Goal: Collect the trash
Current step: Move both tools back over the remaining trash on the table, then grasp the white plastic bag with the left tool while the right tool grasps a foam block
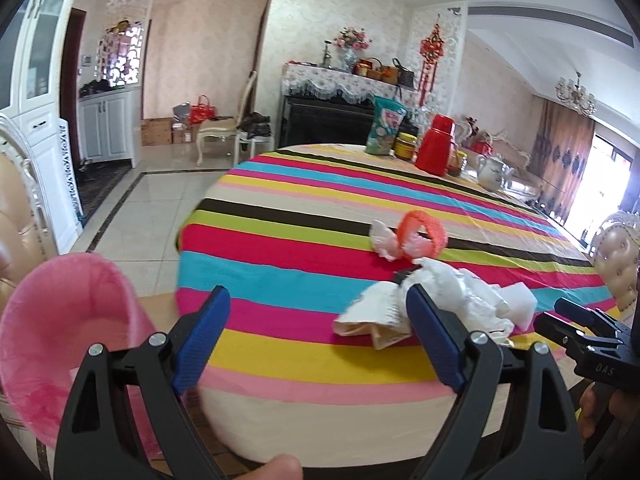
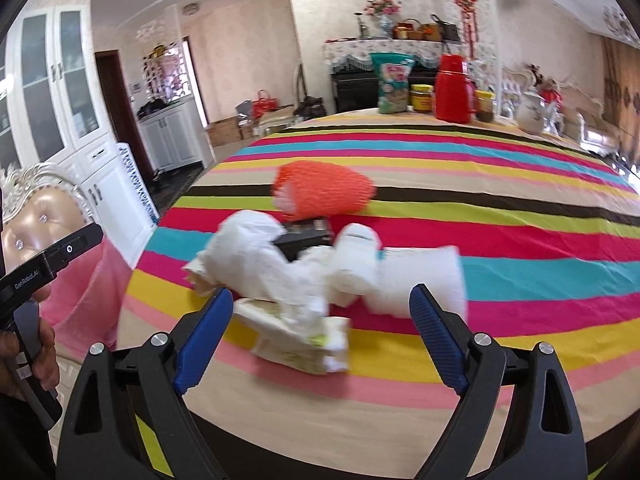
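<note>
Reaching for the litter pile is the step in hand, as I judge it. The right gripper [image 2: 320, 312] has its blue jaws wide apart with nothing between the pads; the left gripper [image 1: 318, 316] is likewise spread and empty. The trash lies near the close edge of the striped tablecloth [image 2: 500, 216]: crumpled white paper [image 2: 260, 256], a flattened tissue pack [image 2: 296, 340] nearest the right gripper, a white roll-like wad [image 2: 420, 280], a small dark box [image 2: 304, 236] and an orange foam net [image 2: 324, 192] just beyond. Taking the near pack first, low and square, should keep the looser paper from scattering. A pink bin bag [image 1: 68, 336] waits off the table's left edge, beside the left gripper. Far across stand a red thermos [image 2: 454, 88], jars and a snack bag [image 2: 394, 84], well apart and no obstacle. The picture is blurred, so which pieces touch I cannot tell.
</note>
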`<action>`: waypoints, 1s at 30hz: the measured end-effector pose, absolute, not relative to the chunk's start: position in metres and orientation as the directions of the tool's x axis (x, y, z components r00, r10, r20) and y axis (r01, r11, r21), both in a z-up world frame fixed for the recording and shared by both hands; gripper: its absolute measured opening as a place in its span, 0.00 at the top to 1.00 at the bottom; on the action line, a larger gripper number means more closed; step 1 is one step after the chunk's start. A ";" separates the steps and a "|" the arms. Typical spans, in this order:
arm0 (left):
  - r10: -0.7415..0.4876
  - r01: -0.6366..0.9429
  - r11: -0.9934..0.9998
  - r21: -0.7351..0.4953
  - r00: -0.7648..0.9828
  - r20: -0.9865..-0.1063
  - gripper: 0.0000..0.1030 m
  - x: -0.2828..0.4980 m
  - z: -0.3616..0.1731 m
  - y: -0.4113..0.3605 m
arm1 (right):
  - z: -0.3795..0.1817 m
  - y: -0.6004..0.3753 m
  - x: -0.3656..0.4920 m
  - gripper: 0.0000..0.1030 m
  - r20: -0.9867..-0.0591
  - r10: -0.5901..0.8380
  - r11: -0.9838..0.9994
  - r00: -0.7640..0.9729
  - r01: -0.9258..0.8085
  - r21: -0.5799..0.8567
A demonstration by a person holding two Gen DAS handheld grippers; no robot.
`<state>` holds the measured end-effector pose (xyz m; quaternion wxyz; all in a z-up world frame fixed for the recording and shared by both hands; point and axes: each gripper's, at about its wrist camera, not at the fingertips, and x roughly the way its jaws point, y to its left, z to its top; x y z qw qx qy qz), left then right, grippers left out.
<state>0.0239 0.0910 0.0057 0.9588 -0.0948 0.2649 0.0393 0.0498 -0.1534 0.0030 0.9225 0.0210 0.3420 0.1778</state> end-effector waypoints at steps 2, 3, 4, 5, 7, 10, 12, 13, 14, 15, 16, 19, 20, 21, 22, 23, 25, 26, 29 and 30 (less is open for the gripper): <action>0.007 -0.109 0.980 -0.167 0.854 -0.520 0.16 0.030 0.004 0.084 | 0.002 -0.163 0.053 0.18 -0.625 0.330 0.942 0.707 -0.294 0.164; -0.001 -0.101 0.981 -0.168 0.853 -0.522 0.17 0.034 0.004 0.080 | 0.001 -0.168 0.054 0.18 -0.626 0.323 0.944 0.709 -0.284 0.167; -0.009 -0.094 0.981 -0.169 0.851 -0.525 0.17 0.038 0.003 0.076 | 0.000 -0.172 0.056 0.18 -0.627 0.317 0.947 0.711 -0.274 0.168; -0.015 -0.089 0.981 -0.172 0.850 -0.526 0.17 0.040 0.003 0.074 | 0.000 -0.177 0.058 0.18 -0.628 0.312 0.949 0.713 -0.267 0.169; -0.026 -0.080 0.981 -0.176 0.848 -0.530 0.17 0.046 0.002 0.069 | -0.002 -0.185 0.062 0.18 -0.631 0.305 0.952 0.713 -0.254 0.173; -0.042 -0.065 0.982 -0.179 0.842 -0.538 0.17 0.054 0.000 0.061 | -0.003 -0.191 0.069 0.18 -0.636 0.295 0.955 0.714 -0.237 0.177; -0.051 -0.057 0.982 -0.179 0.838 -0.544 0.17 0.058 -0.001 0.059 | -0.006 -0.197 0.070 0.18 -0.638 0.289 0.957 0.714 -0.227 0.180; -0.058 -0.048 0.983 -0.179 0.835 -0.547 0.20 0.061 -0.002 0.055 | -0.006 -0.199 0.072 0.18 -0.640 0.286 0.958 0.713 -0.222 0.181; -0.066 -0.040 0.983 -0.178 0.832 -0.551 0.22 0.064 -0.003 0.053 | -0.008 -0.201 0.075 0.18 -0.644 0.282 0.959 0.711 -0.215 0.182; -0.073 -0.033 0.983 -0.178 0.829 -0.555 0.22 0.068 -0.004 0.050 | -0.009 -0.203 0.078 0.18 -0.648 0.277 0.961 0.709 -0.210 0.182; -0.081 -0.023 0.984 -0.177 0.823 -0.561 0.22 0.072 -0.006 0.046 | -0.010 -0.205 0.079 0.18 -0.651 0.274 0.962 0.708 -0.206 0.181; -0.104 0.002 0.985 -0.175 0.810 -0.577 0.22 0.082 -0.011 0.037 | -0.016 -0.208 0.088 0.18 -0.673 0.253 0.968 0.695 -0.188 0.169; -0.113 0.013 0.985 -0.173 0.805 -0.583 0.22 0.087 -0.014 0.033 | -0.018 -0.209 0.090 0.18 -0.678 0.248 0.969 0.692 -0.184 0.167; -0.117 0.017 0.985 -0.172 0.802 -0.586 0.22 0.090 -0.014 0.031 | -0.020 -0.209 0.092 0.18 -0.685 0.242 0.970 0.687 -0.179 0.163; -0.124 0.026 0.985 -0.172 0.797 -0.592 0.22 0.094 -0.016 0.028 | -0.022 -0.209 0.095 0.18 -0.693 0.236 0.972 0.681 -0.176 0.158; -0.129 0.031 0.985 -0.171 0.793 -0.595 0.22 0.097 -0.017 0.026 | -0.023 -0.209 0.098 0.18 -0.697 0.231 0.973 0.678 -0.174 0.154; -0.136 0.039 0.984 -0.172 0.784 -0.605 0.22 0.104 -0.020 0.021 | -0.027 -0.209 0.101 0.18 -0.708 0.219 0.976 0.671 -0.168 0.142; -0.139 0.041 0.984 -0.172 0.780 -0.610 0.22 0.108 -0.022 0.020 | -0.029 -0.210 0.104 0.18 -0.716 0.213 0.977 0.665 -0.165 0.137; -0.155 0.054 0.983 -0.178 0.767 -0.623 0.22 0.116 -0.026 0.015 | -0.034 -0.209 0.110 0.18 -0.729 0.206 0.978 0.653 -0.163 0.131; -0.159 0.059 0.982 -0.177 0.761 -0.629 0.22 0.117 -0.029 0.013 | -0.035 -0.209 0.113 0.18 -0.733 0.205 0.978 0.648 -0.163 0.130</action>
